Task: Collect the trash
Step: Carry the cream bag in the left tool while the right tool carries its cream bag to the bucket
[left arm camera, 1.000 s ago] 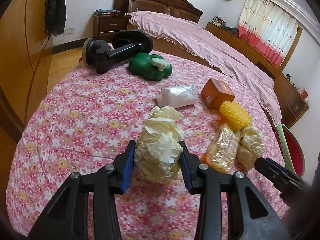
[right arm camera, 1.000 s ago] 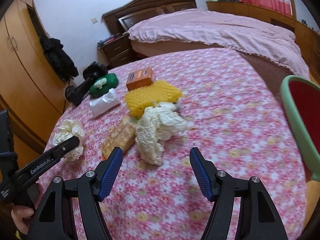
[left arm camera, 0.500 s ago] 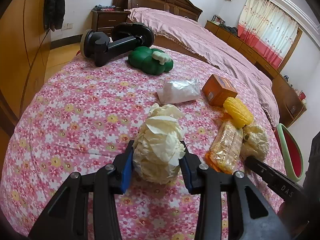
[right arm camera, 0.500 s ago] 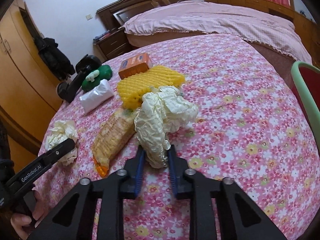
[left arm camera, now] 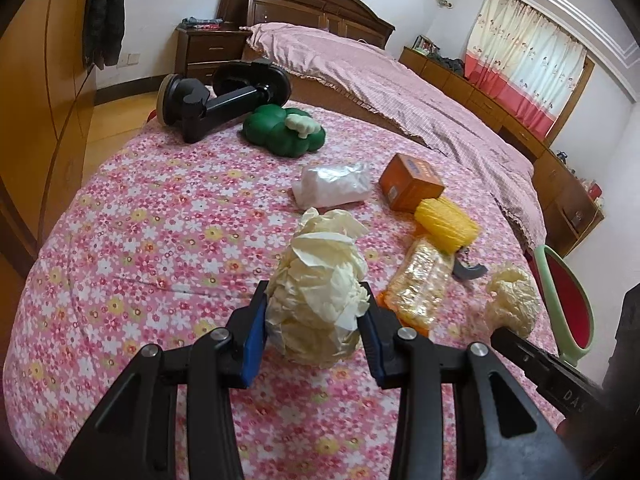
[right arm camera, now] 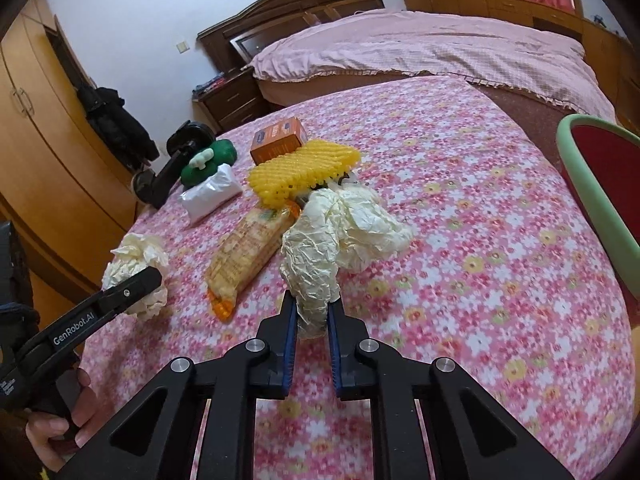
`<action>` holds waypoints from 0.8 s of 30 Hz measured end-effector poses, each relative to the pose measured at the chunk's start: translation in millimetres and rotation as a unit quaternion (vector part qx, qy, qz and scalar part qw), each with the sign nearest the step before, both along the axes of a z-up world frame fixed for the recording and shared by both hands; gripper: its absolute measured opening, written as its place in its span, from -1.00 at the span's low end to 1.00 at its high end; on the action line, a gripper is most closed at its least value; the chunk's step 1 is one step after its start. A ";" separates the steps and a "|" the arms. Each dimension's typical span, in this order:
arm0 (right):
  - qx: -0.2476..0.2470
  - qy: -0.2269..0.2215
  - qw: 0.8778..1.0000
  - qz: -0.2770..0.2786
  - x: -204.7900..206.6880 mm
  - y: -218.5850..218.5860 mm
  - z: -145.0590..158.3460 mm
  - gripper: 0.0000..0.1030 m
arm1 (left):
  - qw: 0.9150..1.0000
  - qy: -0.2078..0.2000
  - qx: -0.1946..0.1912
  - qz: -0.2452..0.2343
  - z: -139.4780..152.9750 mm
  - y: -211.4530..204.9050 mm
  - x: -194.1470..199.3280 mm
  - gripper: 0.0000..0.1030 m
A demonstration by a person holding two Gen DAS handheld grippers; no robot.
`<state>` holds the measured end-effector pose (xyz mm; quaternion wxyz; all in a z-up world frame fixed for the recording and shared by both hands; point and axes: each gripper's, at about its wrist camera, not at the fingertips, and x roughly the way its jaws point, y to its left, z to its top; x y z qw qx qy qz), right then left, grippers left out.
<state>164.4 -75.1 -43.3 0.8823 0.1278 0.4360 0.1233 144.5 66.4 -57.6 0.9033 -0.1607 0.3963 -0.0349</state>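
A big ball of crumpled cream paper is pinched between the blue pads of my left gripper, low over the floral cloth. In the right wrist view that same ball shows behind the left gripper's finger. My right gripper is shut on the lower end of a second crumpled cream paper, which also appears in the left wrist view at the right. A snack wrapper, yellow foam netting, an orange box and a white plastic packet lie on the table.
A red bin with a green rim stands off the table's right edge. A green cushion toy and a black suction-cup mount lie at the far side. A small dark curved piece lies by the netting. A bed and wardrobes surround the table.
My right gripper went from wide open to shut on the second crumpled paper and has drawn it away from the netting. The left gripper kept its hold on its paper ball.
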 end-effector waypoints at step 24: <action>0.006 -0.071 0.996 -0.044 -68.9 -46.5 46.8 -0.75 | 0.998 -0.036 -0.017 -0.054 41.3 -41.3 -43.9 -0.19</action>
